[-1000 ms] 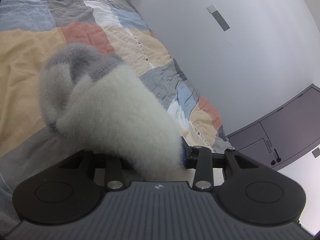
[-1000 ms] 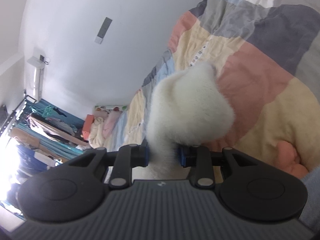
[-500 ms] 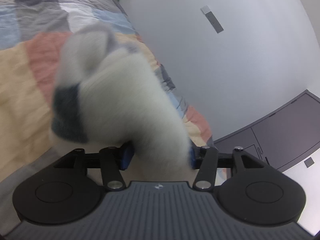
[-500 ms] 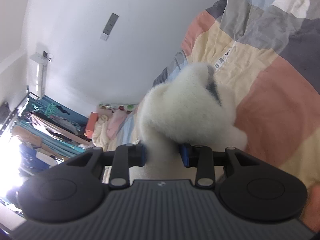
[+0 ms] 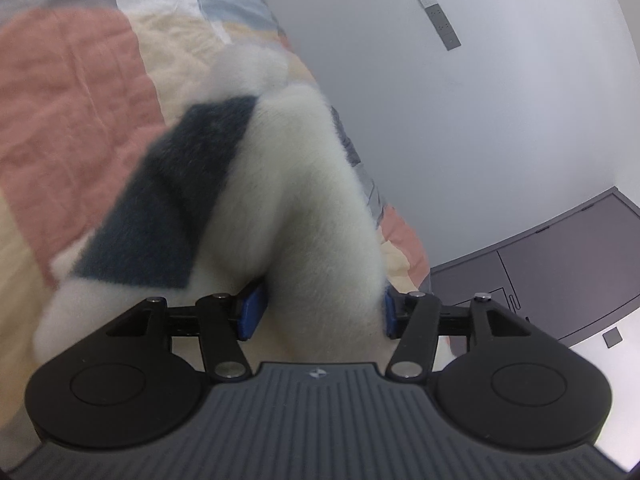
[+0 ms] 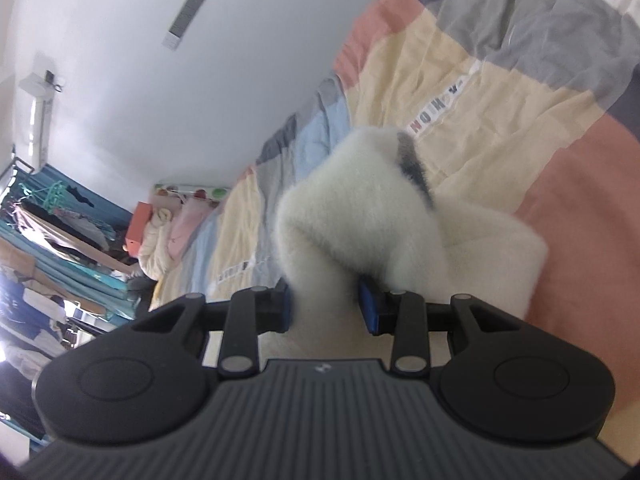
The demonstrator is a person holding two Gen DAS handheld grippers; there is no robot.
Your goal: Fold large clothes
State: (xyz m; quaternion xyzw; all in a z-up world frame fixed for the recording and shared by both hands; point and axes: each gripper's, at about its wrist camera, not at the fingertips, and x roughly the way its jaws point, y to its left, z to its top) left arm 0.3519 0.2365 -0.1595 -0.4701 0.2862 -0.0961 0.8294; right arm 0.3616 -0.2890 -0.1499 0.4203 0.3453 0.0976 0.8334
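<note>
A fluffy white garment (image 5: 304, 184) with a dark blue band (image 5: 168, 200) is bunched up over the patchwork quilt (image 5: 72, 80) of a bed. In the left wrist view, my left gripper (image 5: 320, 312) holds a thick fold of it between its blue pads (image 5: 252, 312), and the rest drapes forward and to the left. The right wrist view shows the same garment (image 6: 360, 208) with a thin dark stripe. My right gripper (image 6: 324, 304) is shut on a narrower fold, with more fabric spilling right onto the quilt (image 6: 500, 100). The fur hides the fingertips.
The bed runs along a pale wall with a switch plate (image 5: 440, 20). A dark grey cabinet (image 5: 560, 260) stands past the bed's end in the left view. In the right view, pillows and soft toys (image 6: 168, 224) sit at the far end beside a crowded clothes rack (image 6: 48, 220).
Both grippers travelled across the bed carrying the garment. The left jaws stand wider around a thicker fold, and the dark blue band has swung into plain view. The right grip looks nearly the same.
</note>
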